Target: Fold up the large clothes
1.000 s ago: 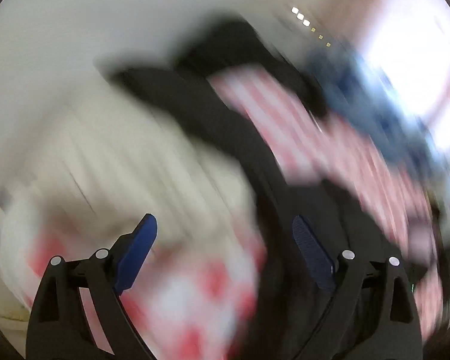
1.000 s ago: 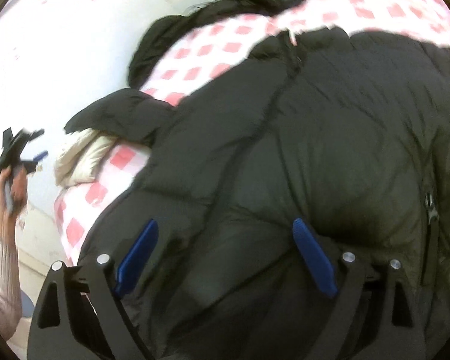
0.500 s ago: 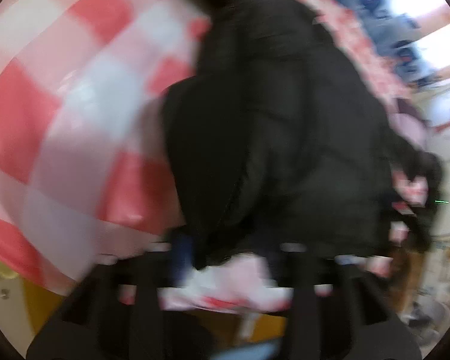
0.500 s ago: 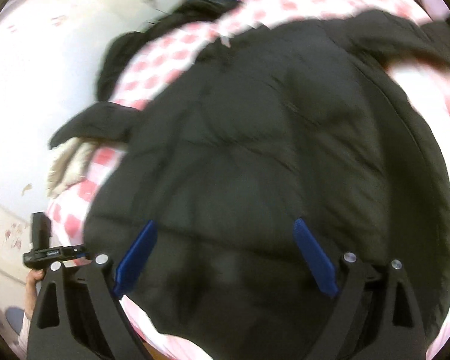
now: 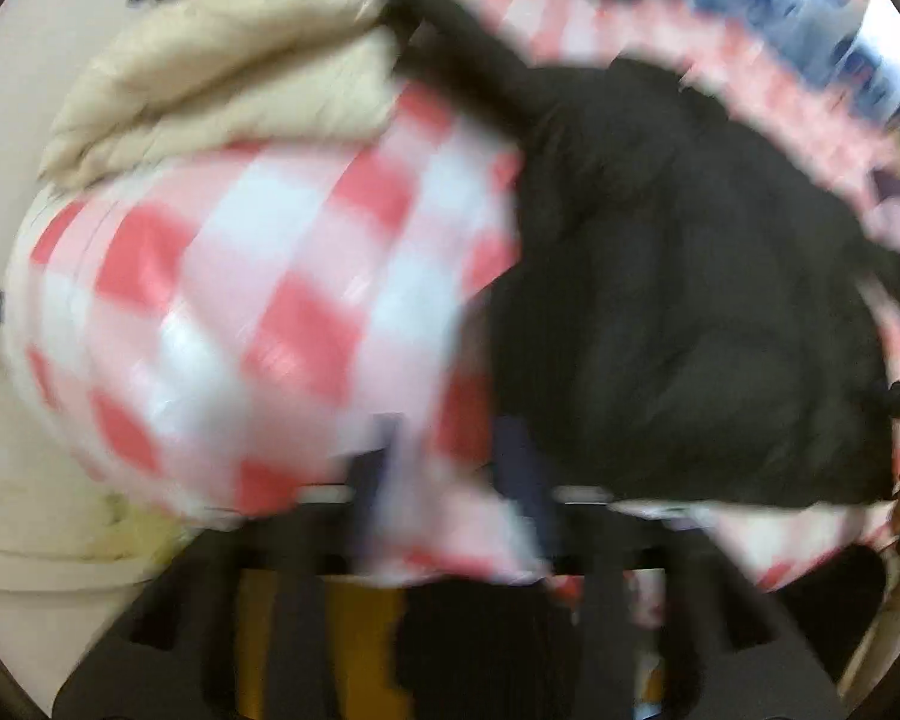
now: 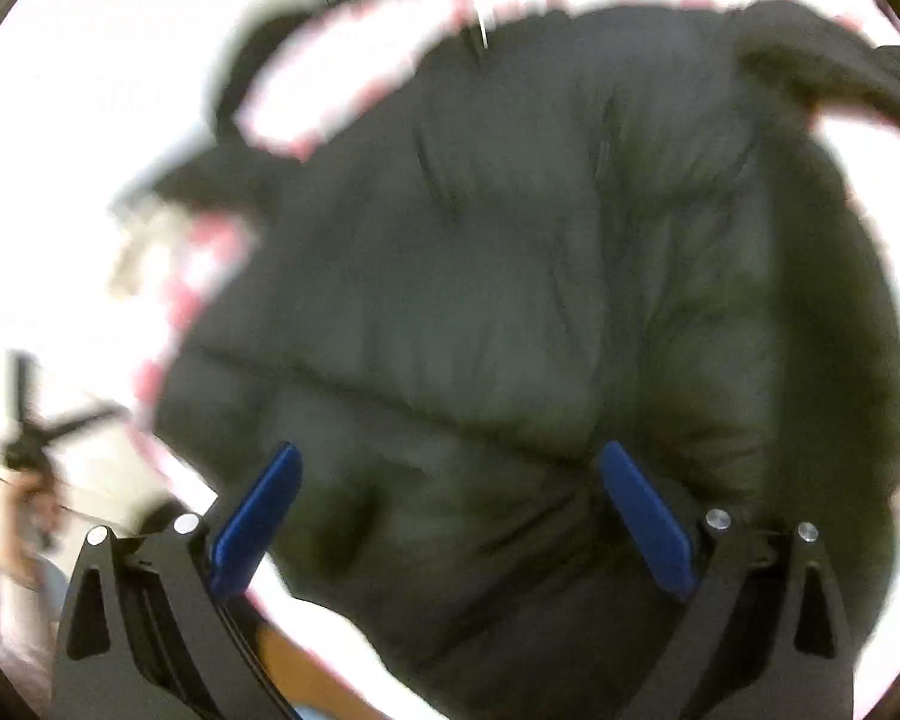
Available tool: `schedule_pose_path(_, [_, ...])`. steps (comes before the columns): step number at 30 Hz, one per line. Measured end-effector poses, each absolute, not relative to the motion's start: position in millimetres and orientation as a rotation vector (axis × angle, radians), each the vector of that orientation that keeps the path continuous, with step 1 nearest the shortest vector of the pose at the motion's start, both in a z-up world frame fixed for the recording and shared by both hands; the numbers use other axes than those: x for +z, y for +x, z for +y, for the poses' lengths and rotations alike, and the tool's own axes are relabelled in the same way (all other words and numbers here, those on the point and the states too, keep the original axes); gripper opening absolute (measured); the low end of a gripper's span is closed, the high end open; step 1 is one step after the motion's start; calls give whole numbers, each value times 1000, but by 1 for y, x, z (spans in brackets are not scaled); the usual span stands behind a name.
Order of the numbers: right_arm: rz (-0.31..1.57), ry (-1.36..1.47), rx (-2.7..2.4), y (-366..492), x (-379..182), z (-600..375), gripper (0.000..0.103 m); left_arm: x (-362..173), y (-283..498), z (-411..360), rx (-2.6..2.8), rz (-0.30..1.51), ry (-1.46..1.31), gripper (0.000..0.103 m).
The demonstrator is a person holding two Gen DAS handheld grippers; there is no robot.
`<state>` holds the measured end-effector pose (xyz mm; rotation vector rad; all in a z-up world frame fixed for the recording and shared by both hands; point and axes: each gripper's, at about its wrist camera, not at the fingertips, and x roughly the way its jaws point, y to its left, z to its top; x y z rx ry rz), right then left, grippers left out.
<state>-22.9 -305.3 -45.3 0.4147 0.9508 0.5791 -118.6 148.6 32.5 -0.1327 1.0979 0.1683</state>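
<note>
The black puffer jacket point(image 6: 540, 300) lies spread on the red-and-white checked cloth point(image 5: 258, 300) — quilted, soft and bulky, probably light, with a shell that looks slick. Take a pinch at its near hem or a seam, where the padding bunches least. Your right gripper point(image 6: 450, 510), jaws spread, hovers over the jacket's near edge. Your left gripper point(image 5: 450, 480), beside the jacket's left edge, is too blurred to read. A cream garment point(image 5: 228, 72) lies beyond the jacket's left side.

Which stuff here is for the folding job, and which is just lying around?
For the job:
- black puffy jacket
- right gripper, open over it
- left gripper, too blurred to judge

Just lying about:
- cream jacket
- red-and-white checked cloth underneath
- blue clothes at the back
</note>
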Motion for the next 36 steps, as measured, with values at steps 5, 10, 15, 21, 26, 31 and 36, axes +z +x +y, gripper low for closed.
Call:
schedule_pose_path(5, [705, 540, 319, -18, -11, -456, 96, 49, -69, 39, 16, 851, -22, 93])
schedule_pose_path(10, [590, 728, -18, 8, -19, -626, 96, 23, -16, -46, -120, 802, -34, 93])
schedule_pose_path(15, [611, 808, -150, 52, -49, -722, 96, -26, 17, -79, -159, 833, -83, 93])
schedule_pose_path(21, [632, 815, -114, 92, -73, -738, 96, -51, 29, -102, -164, 840, -75, 93])
schedule_pose_path(26, [610, 897, -62, 112, -78, -743, 44, -47, 21, -110, -170, 825, 7, 93])
schedule_pose_path(31, [535, 845, 29, 96, -43, -720, 18, -30, 3, -120, -193, 765, 103, 93])
schedule_pose_path(36, [456, 817, 81, 75, -9, -703, 18, -18, -6, -128, -222, 735, 149, 93])
